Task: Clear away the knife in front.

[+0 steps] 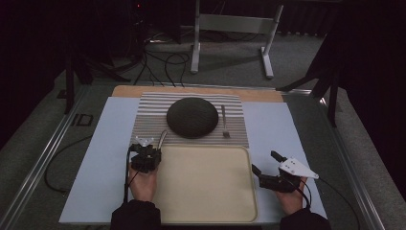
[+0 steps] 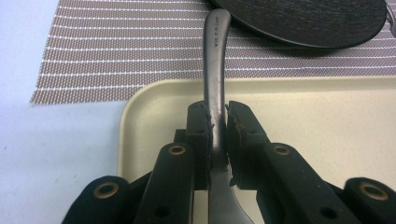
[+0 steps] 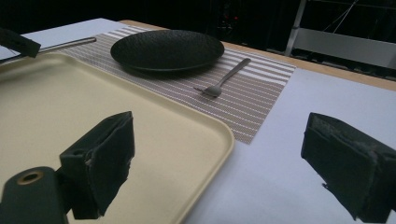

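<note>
The left gripper [image 1: 152,144] sits at the tray's [image 1: 206,211] far-left corner, about 10 o'clock from the tray's middle in the high view. Its jaws are clamped on a metal utensil [image 1: 162,139], a spoon or knife; which one I cannot tell, as the working end is hidden under the gripper. In the left gripper view the two pads [image 2: 197,122] press the utensil's [image 2: 215,60] shaft from either side, and the handle runs straight on toward 12 o'clock, out over the tray's [image 2: 140,100] rim and above the striped mat [image 2: 116,56]. The handle tip ends just beside the near edge of the dark plate [image 2: 308,18], at 1 o'clock from the jaws.

The right gripper [image 1: 266,168] rests just off the tray's right rim, at about 3 o'clock from its middle, over the pale blue table cover [image 1: 268,124]. Its jaws stand wide apart with nothing between them; the right gripper view shows the two pads [image 3: 109,158] well apart, with tray [image 3: 196,121] and table cover between.

On the mat [image 1: 143,120] beyond the tray, the plate [image 1: 192,117] lies at centre, at 12 o'clock from the tray. A fork [image 1: 224,122] lies just beside the plate at its 3 o'clock, tines toward the tray. The right gripper view shows the same fork [image 3: 224,77] lying flat on the mat [image 3: 252,102], apart from the plate [image 3: 167,49].
</note>
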The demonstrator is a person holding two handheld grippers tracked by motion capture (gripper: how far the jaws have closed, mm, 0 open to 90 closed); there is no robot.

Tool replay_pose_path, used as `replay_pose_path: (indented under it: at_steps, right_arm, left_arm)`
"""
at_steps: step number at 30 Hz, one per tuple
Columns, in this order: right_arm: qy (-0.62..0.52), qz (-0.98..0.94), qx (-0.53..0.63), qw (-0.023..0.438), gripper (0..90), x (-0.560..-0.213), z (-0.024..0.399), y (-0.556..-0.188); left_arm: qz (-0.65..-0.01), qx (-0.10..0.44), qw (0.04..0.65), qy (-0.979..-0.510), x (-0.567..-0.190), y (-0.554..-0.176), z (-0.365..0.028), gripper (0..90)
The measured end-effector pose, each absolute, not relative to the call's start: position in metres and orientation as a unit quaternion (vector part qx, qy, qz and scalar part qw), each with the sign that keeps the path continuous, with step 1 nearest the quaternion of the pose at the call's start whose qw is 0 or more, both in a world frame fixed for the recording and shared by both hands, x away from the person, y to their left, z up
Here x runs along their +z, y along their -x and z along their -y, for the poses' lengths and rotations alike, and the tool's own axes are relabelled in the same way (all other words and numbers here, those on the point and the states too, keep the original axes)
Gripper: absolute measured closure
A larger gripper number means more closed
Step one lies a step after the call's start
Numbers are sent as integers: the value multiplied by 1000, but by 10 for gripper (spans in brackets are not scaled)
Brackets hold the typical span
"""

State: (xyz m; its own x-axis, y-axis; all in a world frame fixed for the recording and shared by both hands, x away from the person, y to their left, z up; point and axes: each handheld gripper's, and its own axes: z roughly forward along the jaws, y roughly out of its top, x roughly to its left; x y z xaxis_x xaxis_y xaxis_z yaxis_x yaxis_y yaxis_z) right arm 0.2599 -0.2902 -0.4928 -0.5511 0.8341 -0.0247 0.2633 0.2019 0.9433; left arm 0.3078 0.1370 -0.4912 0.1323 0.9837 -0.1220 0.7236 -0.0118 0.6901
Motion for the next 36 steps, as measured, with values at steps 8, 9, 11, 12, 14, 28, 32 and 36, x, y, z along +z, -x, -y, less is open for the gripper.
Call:
replay_pose_path:
  at_steps: [8,9,11,12,14,28,32,36]
  right_arm:
    - [-380,-722,504,283,98,-493,290,-260]
    - [-380,-722,504,283,98,-493,290,-260]
    - [-379,-723,504,283,98,-493,289,-260]
    - [-379,-723,504,283,98,-493,289,-260]
    - [-379,-723,504,283,98,-493,290,-261]
    - [-379,-723,504,282,98,-493,289,-261]
    - [-379,-723,504,282,98,-493,289,-261]
    - [-380,-723,503,282,98,-493,289,-261]
  left_arm:
    - [-630,202,316,-680,-494,-298,-137,806]
    - [-630,202,316,-680,-494,-298,-137,806]
    - [-635,204,310,-678,-496,-294,-137,806]
    - [-635,204,310,-678,-496,-294,-137,806]
    - [-637,203,309,-676,-497,-290,-138,806]
    - [-642,213,306,-670,-497,-270,-143,806]
    - [-646,214,302,-668,-499,-264,-146,806]
    - [-653,212,303,-661,-502,-259,-150,805]
